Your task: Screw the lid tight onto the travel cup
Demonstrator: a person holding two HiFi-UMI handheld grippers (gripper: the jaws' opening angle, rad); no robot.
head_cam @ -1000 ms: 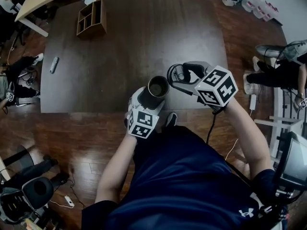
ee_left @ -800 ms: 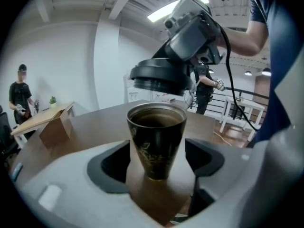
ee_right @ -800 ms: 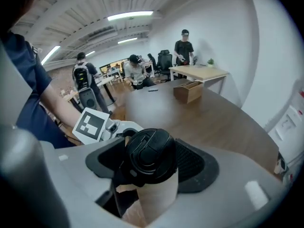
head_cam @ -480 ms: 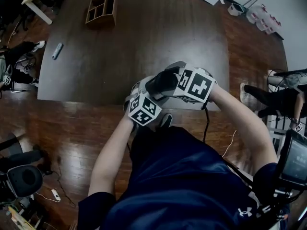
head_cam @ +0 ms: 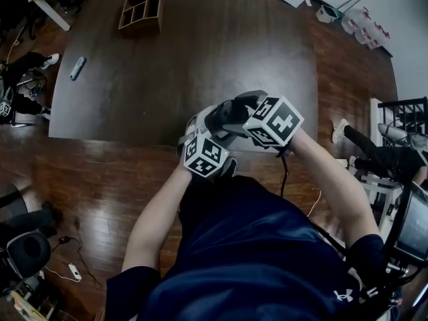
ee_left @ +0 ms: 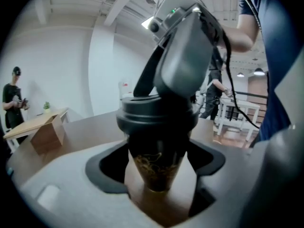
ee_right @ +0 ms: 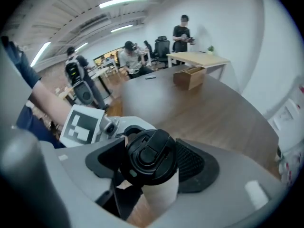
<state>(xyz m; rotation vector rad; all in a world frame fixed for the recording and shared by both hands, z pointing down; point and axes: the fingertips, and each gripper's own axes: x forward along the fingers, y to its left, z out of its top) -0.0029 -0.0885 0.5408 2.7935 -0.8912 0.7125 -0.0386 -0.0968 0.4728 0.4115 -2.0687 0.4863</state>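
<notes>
The cup (ee_left: 155, 175) is between the jaws of my left hand-held gripper (ee_left: 159, 161), which pinches its body below the lid. These jaws have just been closing a little on it. The lid (ee_right: 149, 158) sits on the cup's mouth, and my right hand-held gripper (ee_right: 153, 166) pinches it on both sides from above. All this is at the near edge of the desk (head_cam: 167, 65). I cannot tell whether the cup's foot rests on it.

I think the first danger is a crossed thread: if the lid is not flat when I begin to turn, it can jam crooked and only seem tight. The second is the tapered, smooth cup: the left grip may let it spin together with the lid, so nothing tightens. If I push down too hard with the right, the cup could slip out of the left grip and, so near the edge, drop to the floor (head_cam: 100, 179).
</notes>
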